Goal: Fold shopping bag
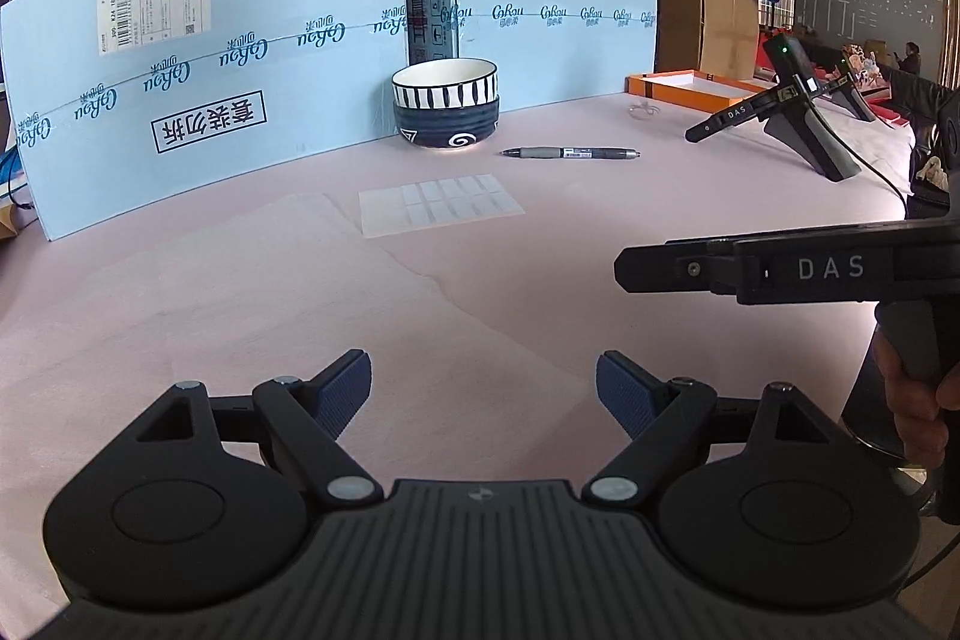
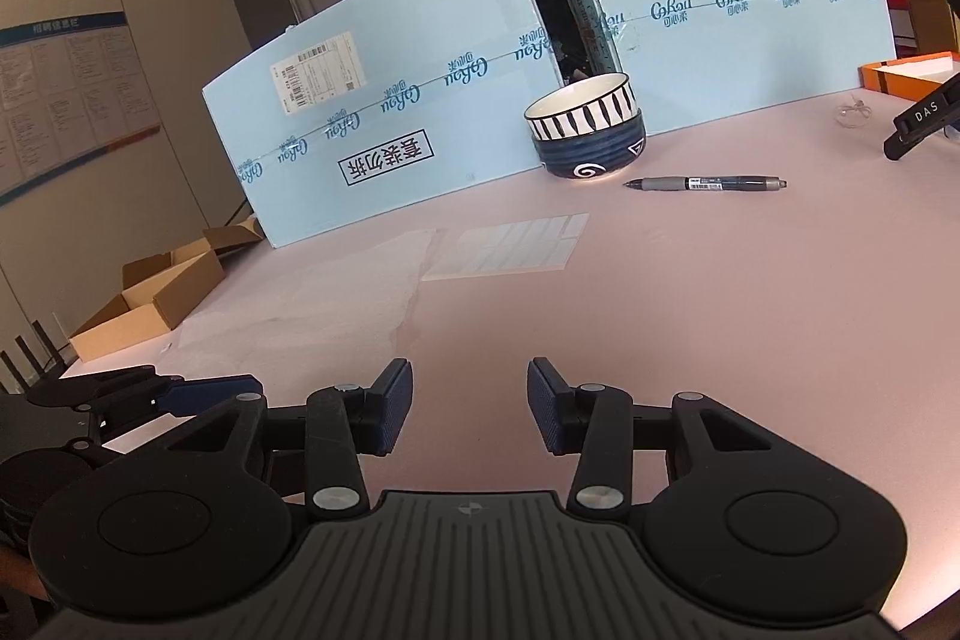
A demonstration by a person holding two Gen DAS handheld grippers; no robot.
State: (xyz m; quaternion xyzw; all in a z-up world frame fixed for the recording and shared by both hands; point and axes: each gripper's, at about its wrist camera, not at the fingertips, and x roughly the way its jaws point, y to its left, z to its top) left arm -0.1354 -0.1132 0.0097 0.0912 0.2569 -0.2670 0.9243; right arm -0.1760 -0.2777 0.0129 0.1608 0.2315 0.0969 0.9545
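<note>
Bag flat, both hand-held grippers wide.
We see the pale bag (image 1: 252,292) lying on the surface (image 1: 600,220); left hand-held gripper (image 1: 483,388) and right hand-held gripper (image 2: 470,406) hold nothing; fold stage unclear.

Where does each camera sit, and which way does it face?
Left wrist view: it sits behind the left tongs, open, and looks across the pink table at the bowl; the right tongs and a hand show at right.
Right wrist view: it sits behind the right tongs, open, facing the same way; the left tongs show at lower left.
Both views share the bowl, the pen and the blue cardboard wall.
</note>
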